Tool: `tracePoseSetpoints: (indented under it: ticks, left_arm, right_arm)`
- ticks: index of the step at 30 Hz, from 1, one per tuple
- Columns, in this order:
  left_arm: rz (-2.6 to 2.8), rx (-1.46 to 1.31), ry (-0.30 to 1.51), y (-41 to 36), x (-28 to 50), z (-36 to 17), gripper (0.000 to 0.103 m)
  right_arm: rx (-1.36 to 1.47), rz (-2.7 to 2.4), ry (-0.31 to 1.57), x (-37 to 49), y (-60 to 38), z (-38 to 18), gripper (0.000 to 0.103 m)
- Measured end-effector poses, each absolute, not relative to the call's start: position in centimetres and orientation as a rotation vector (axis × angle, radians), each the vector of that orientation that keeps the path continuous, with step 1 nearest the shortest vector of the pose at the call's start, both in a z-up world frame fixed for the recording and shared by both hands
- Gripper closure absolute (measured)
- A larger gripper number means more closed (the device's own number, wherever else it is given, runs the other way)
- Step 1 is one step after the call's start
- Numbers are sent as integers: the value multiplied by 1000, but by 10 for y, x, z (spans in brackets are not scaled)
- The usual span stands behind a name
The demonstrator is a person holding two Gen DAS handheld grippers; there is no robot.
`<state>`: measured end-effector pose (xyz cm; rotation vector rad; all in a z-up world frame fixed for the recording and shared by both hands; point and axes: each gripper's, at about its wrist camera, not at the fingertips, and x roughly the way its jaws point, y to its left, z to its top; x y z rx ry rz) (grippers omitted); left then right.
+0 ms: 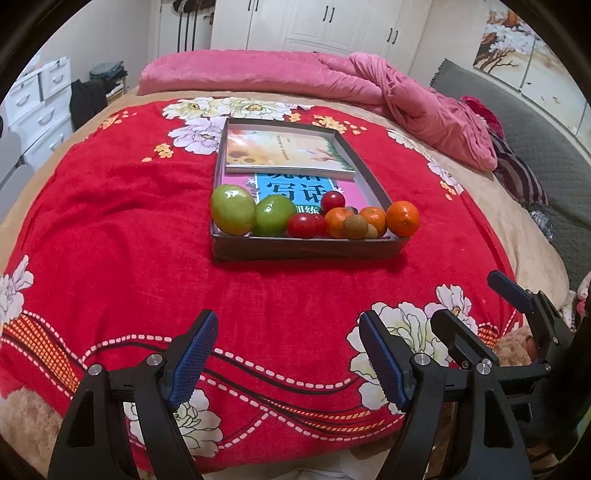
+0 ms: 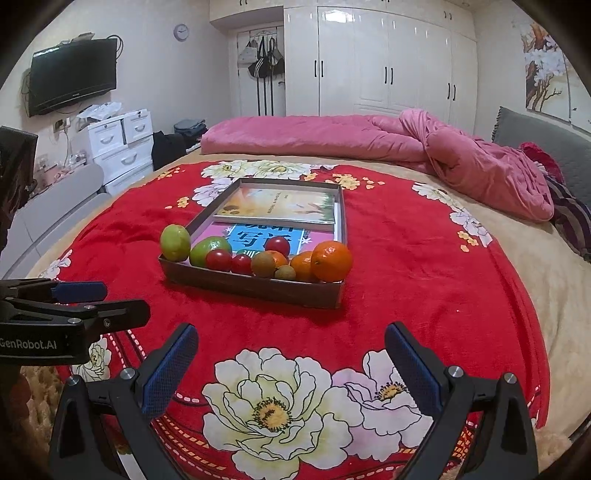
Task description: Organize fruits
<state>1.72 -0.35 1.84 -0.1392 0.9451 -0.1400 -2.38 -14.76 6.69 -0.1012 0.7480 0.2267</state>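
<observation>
With both our left gripper (image 1: 288, 354) and right gripper (image 2: 291, 369) spread empty, reaching in carelessly could nudge the crowded fruits (image 1: 314, 218) off the tray (image 1: 310, 249).

White wardrobe (image 2: 388, 62) behind the bed (image 2: 517, 277); wall television (image 2: 72, 75), white drawers (image 2: 123, 142), perhaps a clock (image 2: 181, 32).

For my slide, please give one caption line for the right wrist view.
Open right gripper above a red floral blanket, facing a shallow tray of fruits and books.
</observation>
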Motion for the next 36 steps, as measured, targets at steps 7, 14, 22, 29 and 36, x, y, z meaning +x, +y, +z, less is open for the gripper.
tracePoseSetpoints:
  ticks: [7,14,22,29,36]
  left_arm:
    - [-131,-148,945,0,17,18,23]
    - [-135,-139,950,-4,18,17,23]
    - [-134,-143,948,-2,17,18,23]
    - [-125,-136,952,-2,17,17,23]
    - [-124,-137,955,-2,18,17,23]
  right_arm:
    - [-103,229,747,-24,-148,66,1]
    - [-99,229,748,-23,-148,67,1]
    - [-101,229,745,-23,-147,67,1]
    - [-101,227,745,-23,-147,67,1]
    - [-102,232,747,-22,-148,66,1]
